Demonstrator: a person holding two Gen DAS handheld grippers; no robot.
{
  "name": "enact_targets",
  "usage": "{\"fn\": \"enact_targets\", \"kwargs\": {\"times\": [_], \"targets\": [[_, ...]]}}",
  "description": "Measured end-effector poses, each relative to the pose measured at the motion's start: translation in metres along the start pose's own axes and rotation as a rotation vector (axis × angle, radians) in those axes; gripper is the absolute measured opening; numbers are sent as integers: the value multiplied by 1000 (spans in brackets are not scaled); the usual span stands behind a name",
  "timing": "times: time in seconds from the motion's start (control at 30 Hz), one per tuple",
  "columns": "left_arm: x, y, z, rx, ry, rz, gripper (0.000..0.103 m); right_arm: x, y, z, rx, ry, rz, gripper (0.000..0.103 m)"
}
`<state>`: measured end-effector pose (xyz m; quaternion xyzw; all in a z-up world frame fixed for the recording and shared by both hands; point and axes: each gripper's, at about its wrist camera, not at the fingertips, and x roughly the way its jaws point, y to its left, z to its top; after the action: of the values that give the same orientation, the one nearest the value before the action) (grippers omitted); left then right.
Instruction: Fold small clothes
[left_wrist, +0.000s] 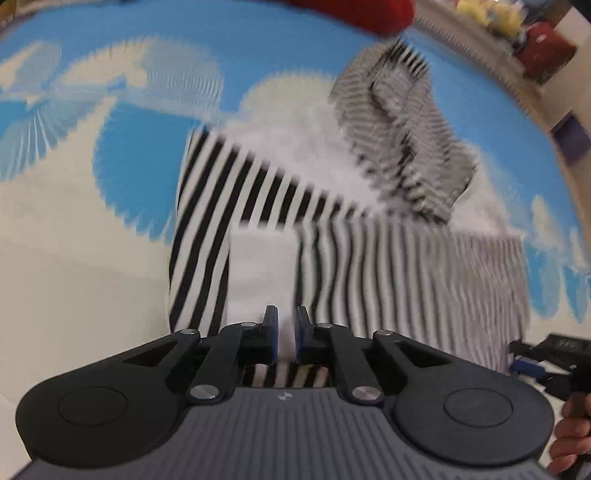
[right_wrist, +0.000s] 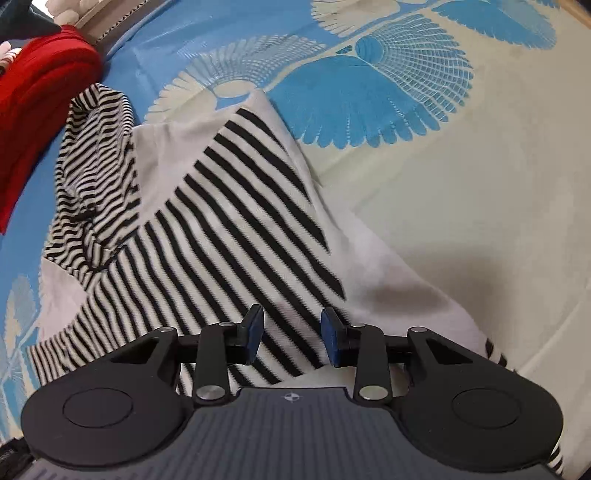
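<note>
A black-and-white striped top (right_wrist: 236, 229) with white panels lies rumpled on the blue-and-cream patterned bedsheet (right_wrist: 461, 166). It also shows in the left wrist view (left_wrist: 280, 206), blurred by motion. My left gripper (left_wrist: 286, 332) is nearly closed on a white edge of the top, with cloth between its blue pads. My right gripper (right_wrist: 291, 336) is open and sits just above the striped cloth near its near edge, holding nothing. A finely striped sleeve (right_wrist: 96, 177) is bunched at the far left of the top.
A red garment (right_wrist: 40, 118) lies on the sheet beyond the striped top, also in the left wrist view (left_wrist: 362, 14). The other gripper and a hand (left_wrist: 554, 369) show at the right edge. Toys and boxes (left_wrist: 532, 40) stand past the bed.
</note>
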<state>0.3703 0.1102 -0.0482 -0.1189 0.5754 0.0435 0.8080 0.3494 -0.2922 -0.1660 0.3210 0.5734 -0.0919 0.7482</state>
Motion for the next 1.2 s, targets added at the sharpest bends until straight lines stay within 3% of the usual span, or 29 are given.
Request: {"fn": "enact_targets", "kwargs": {"times": [0.1,0.23,0.33,0.47,0.57,0.63,0.87,1.03,1.2], "targets": [[22,9,-8,-25,66,41,14,10,-8,0,22,33,3,35],[14,9,-5,-30,33,28,16,-3,-3,0,13,7,31,36],[7,4,-4,-2,-13,14,26,-6,0,2,-22,-15,32,39],[27,8,-8,-14,44,75,26,9,-17,3,44,43,18,39],[21,5,-4,-7,26,82,26,-2,-10,3,16,3,8,39],[11,2,0,-7,-12,62,27,-13,0,3,-39,-48,14,39],[-11,-12,7,64,-138,100,28,-46,44,0,-439,-257,-40,45],[-34,-19,15,96,-268,92,28,-56,53,-1,-500,-266,-14,45],[-57,-34,16,199,-406,122,28,-61,59,3,-527,-271,4,45]]}}
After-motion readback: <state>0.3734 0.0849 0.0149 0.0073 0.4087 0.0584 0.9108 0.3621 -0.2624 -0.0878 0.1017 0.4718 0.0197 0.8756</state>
